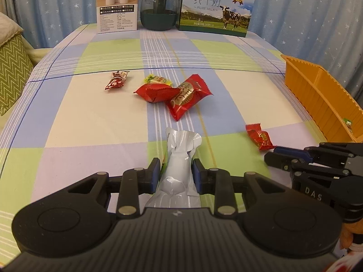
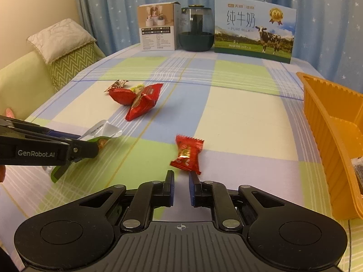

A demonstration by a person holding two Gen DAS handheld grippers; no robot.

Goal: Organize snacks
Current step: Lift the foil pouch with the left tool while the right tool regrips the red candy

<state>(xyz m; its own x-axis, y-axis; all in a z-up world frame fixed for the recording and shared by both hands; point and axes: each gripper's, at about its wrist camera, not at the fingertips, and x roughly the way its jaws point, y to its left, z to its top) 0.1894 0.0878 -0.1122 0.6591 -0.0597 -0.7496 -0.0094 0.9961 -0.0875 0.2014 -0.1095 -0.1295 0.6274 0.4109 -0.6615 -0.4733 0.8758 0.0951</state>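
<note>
My left gripper is shut on a silver snack packet low over the checked tablecloth; the packet also shows in the right wrist view, green underneath. My right gripper is open with a narrow gap, just behind a small red candy, not touching it. That candy lies at the right in the left wrist view, close to the right gripper. Two red packets, a yellow-green candy and a red twist candy lie mid-table. The orange tray stands at the right.
A white product box, a dark glass jar and a milk carton box stand along the far edge. A sofa with cushions is left of the table. The tray holds a wrapped snack.
</note>
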